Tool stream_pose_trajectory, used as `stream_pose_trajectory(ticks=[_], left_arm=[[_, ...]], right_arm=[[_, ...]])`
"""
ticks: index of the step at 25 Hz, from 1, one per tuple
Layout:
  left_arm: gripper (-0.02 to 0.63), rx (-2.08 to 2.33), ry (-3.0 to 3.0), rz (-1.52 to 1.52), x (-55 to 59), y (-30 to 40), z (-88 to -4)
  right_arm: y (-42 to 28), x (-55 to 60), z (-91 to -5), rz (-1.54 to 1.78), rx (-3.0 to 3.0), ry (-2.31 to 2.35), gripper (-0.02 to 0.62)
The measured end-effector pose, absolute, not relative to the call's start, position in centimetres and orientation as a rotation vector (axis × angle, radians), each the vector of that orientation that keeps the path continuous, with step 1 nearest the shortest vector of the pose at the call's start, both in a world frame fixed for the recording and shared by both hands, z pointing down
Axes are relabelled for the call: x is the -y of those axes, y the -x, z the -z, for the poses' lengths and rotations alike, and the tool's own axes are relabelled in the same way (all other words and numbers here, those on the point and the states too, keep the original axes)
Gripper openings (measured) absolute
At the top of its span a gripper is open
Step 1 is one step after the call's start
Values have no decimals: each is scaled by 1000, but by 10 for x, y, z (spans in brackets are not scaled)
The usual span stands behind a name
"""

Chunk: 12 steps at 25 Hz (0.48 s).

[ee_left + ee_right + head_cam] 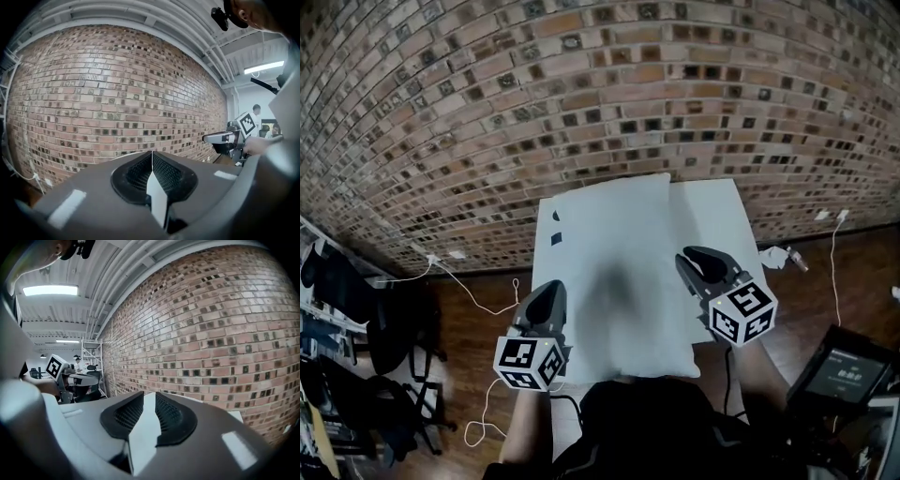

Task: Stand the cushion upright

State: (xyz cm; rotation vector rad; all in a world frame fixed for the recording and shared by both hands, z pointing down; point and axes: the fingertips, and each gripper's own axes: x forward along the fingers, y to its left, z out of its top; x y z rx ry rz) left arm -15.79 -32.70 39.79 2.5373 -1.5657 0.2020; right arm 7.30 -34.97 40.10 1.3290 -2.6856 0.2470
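Presently lying flat on the white table (722,211) by the brick wall (581,94): the white cushion (619,234), reaching past the table's near edge. Flanked by the left claw (549,289), pinched fully shut beside its left edge, and the right claw (686,255) at its right edge, parted by a narrow slit, gripping nothing.

text: none readable | signs: square markers on left gripper cube (528,364), right gripper cube (742,316) | screen (847,367): illegible
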Motion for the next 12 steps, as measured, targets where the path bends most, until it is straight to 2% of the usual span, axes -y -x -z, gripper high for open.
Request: stream_pose_trajectory(ticks=[3,5,7,9,12], left_arm=[[0,1520,-2534,-223,347,156,-406],[24,1474,-2566,-231,360,155,-410],[47,1412,-2594,-260,375,155,-419],[90,1340,-2563,-289,392,157,-438],[210,1297,-2433,-291,419,174,-470]], right_arm=[[-73,365,-414,-313,2672,-1304,114],[-71,377,-423,-365,2668,-1278,135],[-70,392,-432,-448,2666,-1266,198],[-73,404,-447,-550,2640,-1269,284],[-73,423,-481,-715,2568,-1252,383]])
